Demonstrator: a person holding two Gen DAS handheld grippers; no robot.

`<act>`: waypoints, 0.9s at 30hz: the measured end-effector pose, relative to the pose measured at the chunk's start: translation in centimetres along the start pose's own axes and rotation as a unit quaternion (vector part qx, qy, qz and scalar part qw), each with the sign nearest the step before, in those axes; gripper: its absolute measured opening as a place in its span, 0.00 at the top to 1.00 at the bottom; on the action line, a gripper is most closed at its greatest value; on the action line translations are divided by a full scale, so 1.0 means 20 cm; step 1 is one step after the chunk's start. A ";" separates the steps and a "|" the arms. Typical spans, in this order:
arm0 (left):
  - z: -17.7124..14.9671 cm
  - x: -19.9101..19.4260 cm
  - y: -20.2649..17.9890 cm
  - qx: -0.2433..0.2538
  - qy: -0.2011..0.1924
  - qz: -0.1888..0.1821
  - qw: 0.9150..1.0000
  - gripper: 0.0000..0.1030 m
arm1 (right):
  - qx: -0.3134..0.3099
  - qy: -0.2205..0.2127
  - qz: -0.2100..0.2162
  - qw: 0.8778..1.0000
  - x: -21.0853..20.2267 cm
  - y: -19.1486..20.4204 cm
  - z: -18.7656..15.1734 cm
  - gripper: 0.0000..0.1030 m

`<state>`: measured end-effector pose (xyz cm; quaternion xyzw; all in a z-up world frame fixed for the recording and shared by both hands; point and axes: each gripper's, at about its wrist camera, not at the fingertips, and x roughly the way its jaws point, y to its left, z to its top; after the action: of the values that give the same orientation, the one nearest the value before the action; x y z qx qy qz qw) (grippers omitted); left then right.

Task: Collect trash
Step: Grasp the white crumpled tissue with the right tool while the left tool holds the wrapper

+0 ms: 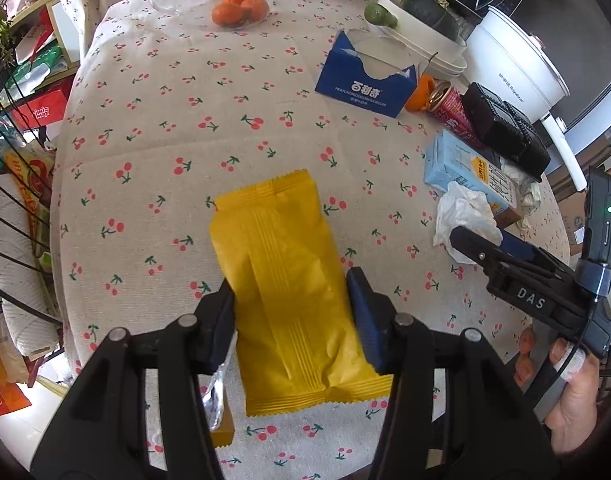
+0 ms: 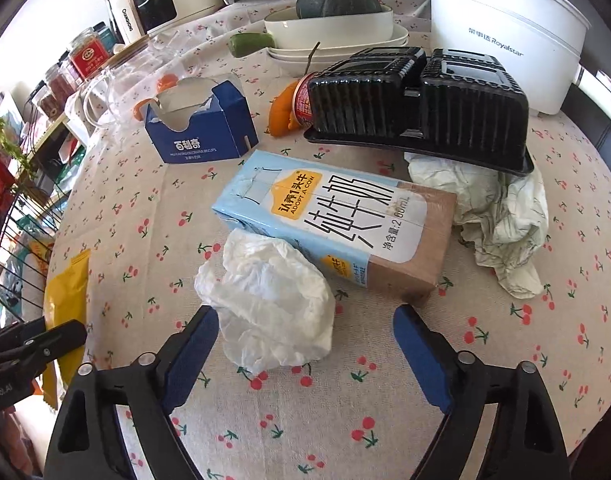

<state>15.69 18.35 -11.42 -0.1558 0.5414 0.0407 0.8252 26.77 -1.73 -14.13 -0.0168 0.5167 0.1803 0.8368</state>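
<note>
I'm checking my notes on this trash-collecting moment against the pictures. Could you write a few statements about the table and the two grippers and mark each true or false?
1. The left gripper has the yellow wrapper between its fingers. True.
2. The right gripper is clamped on the milk carton. False: its jaws stand apart around the crumpled white tissue, and the carton lies beyond them.
3. The milk carton stands upright. False: it lies on its side on the tablecloth.
4. The black plastic tray is upside down. True.
5. The blue box is torn open on top. True.
</note>
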 end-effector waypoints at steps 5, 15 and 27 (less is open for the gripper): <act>0.01 -0.02 -0.02 0.009 -0.005 0.001 1.000 0.48 | -0.027 -0.015 -0.017 0.999 0.01 0.08 0.01 0.39; 0.04 -0.04 -0.17 0.043 -0.008 -0.007 0.999 0.48 | -0.033 -0.015 -0.004 0.999 -0.13 0.00 0.00 0.71; 0.00 -0.07 -0.53 0.105 -0.011 -0.040 0.994 0.48 | 0.003 -0.023 -0.035 0.999 -0.39 -0.34 -0.07 0.71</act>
<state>17.69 8.41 -7.94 -0.0893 0.5265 -0.0478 0.8441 24.64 -10.56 -9.06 -0.0284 0.4966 0.1494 0.8545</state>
